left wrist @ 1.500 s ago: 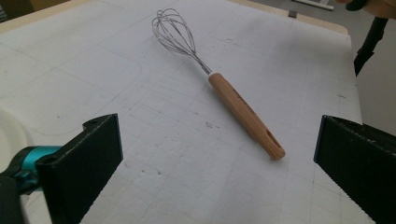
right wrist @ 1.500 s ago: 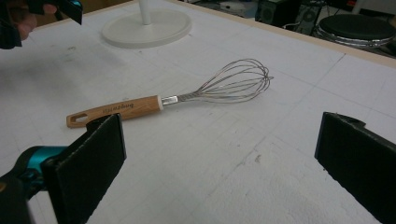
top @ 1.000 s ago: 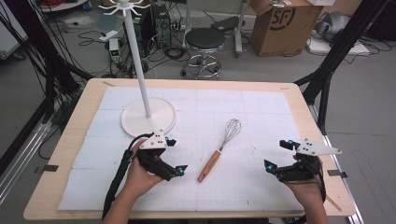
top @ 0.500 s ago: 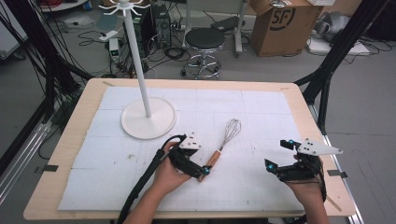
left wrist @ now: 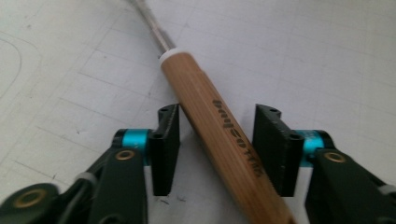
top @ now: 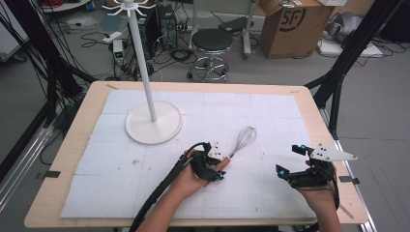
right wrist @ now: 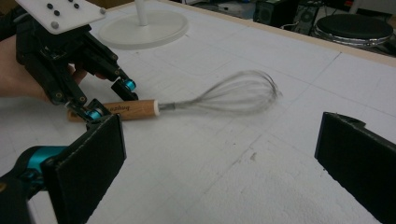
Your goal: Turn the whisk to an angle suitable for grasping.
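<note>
1. The whisk (top: 240, 143) lies flat on the white mat (top: 270, 111) of the tabletop (top: 82, 145). It is near the middle, with its wire head pointing away from the person and towards the stand (top: 153, 126).
2. The left gripper (top: 220, 170) has just been closing its jaws, and the wooden handle (left wrist: 219, 130) lies between them at a slant. The pads seem to meet the wood on both sides, which I read as a hold taken.
3. To do this well, I would square the jaws to the handle before lifting. A slanted grip may let the whisk swivel.
4. I would also grip close to the white collar, so the wire head droops less.
5. The left hand lies low over the mat, its forearm angling in from below and the gripper pointing forward and down.
6. The right gripper (top: 289, 159) rests at the right side of the mat. Its jaws are wide apart and empty, and they face the whisk.
</note>
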Demonstrator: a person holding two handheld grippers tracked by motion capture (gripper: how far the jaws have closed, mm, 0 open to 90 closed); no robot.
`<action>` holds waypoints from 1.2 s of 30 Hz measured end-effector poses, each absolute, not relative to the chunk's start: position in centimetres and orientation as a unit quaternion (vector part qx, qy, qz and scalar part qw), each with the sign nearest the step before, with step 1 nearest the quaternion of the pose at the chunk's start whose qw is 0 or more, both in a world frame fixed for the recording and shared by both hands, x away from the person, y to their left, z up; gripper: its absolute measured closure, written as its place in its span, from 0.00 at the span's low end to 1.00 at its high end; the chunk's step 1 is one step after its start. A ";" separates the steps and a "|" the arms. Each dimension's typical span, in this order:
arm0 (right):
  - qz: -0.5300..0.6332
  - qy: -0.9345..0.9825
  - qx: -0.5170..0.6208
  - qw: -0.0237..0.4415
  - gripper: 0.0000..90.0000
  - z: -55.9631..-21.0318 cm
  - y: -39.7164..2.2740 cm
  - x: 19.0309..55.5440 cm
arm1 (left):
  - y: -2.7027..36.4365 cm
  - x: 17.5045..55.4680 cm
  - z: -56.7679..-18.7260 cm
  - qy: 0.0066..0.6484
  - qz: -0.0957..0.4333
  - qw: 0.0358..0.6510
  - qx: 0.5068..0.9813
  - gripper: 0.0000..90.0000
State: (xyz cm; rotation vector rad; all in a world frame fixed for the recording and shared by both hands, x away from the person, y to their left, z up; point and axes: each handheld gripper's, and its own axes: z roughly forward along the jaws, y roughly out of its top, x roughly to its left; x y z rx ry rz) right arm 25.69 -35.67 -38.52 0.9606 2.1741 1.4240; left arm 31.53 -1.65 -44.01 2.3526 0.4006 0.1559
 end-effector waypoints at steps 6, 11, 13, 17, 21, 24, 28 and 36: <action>0.506 0.771 0.339 0.187 0.01 -38.3 -35.6 25.6 | -1.5 31.4 -43.9 0.119 0.059 0.361 0.923 0.78; 0.507 0.771 0.338 0.187 0.01 -38.2 -35.5 25.5 | -1.4 31.4 -43.8 0.125 0.061 0.358 0.923 0.68; 0.506 0.772 0.337 0.186 0.01 -38.3 -35.5 25.5 | -1.3 31.3 -43.8 0.133 0.067 0.357 0.922 0.59; 0.504 0.773 0.337 0.185 0.01 -38.4 -35.4 25.6 | -0.7 31.1 -43.7 0.128 0.062 0.351 0.925 0.58; 0.503 0.775 0.336 0.184 0.01 -38.4 -35.3 25.6 | 0.2 30.8 -43.4 0.129 0.072 0.348 0.926 0.58; 0.504 0.775 0.334 0.185 0.01 -38.4 -35.2 25.6 | 1.4 30.6 -43.1 0.139 0.078 0.359 0.920 0.53; 0.502 0.777 0.333 0.185 0.01 -38.5 -35.1 25.7 | 3.5 30.5 -42.5 0.144 0.082 0.381 0.910 0.49; 0.499 0.780 0.330 0.184 0.01 -38.5 -34.7 25.7 | 7.8 29.9 -41.1 0.157 0.071 0.437 0.883 0.41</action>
